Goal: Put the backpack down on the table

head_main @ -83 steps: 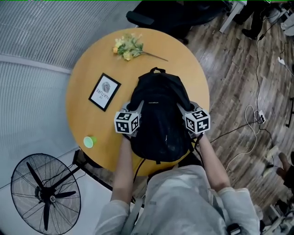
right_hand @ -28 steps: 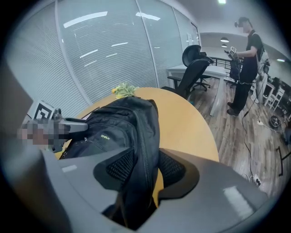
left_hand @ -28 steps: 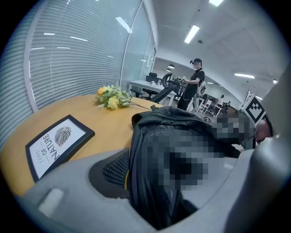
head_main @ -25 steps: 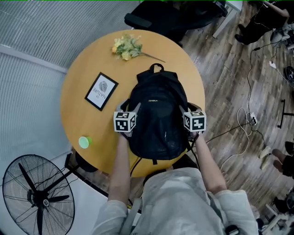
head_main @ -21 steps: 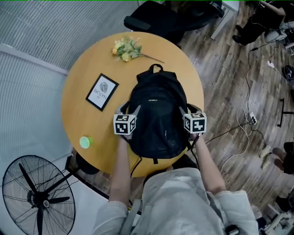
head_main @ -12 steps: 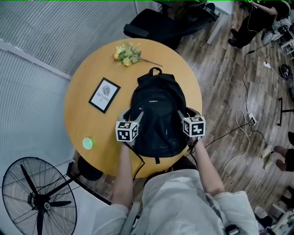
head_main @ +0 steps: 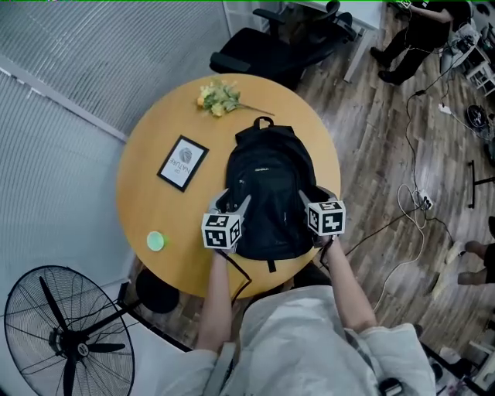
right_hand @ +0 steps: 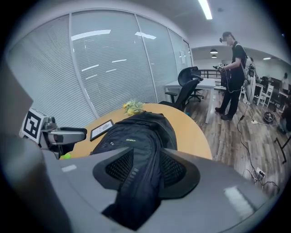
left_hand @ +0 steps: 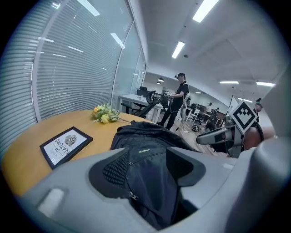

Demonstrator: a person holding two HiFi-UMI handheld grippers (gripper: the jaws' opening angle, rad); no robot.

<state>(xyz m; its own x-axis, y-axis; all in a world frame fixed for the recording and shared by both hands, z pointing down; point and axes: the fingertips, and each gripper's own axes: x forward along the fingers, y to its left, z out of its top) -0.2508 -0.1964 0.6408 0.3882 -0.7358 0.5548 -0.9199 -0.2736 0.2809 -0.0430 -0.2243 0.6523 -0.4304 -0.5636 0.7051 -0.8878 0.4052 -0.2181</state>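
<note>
My left tongs (head_main: 233,204) and right tongs (head_main: 309,199) each pinch the backpack (head_main: 267,189), mid-frame on the tabletop (head_main: 155,205); it seems soft, saggy, best held at both sides.

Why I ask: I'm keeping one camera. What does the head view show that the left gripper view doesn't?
Only the head view: the floor fan and a small green object near the edge of the table. Only the left gripper view: ceiling lights, and backpack fabric between the jaws of the left gripper. Both: the backpack, framed card, flowers and table.
</note>
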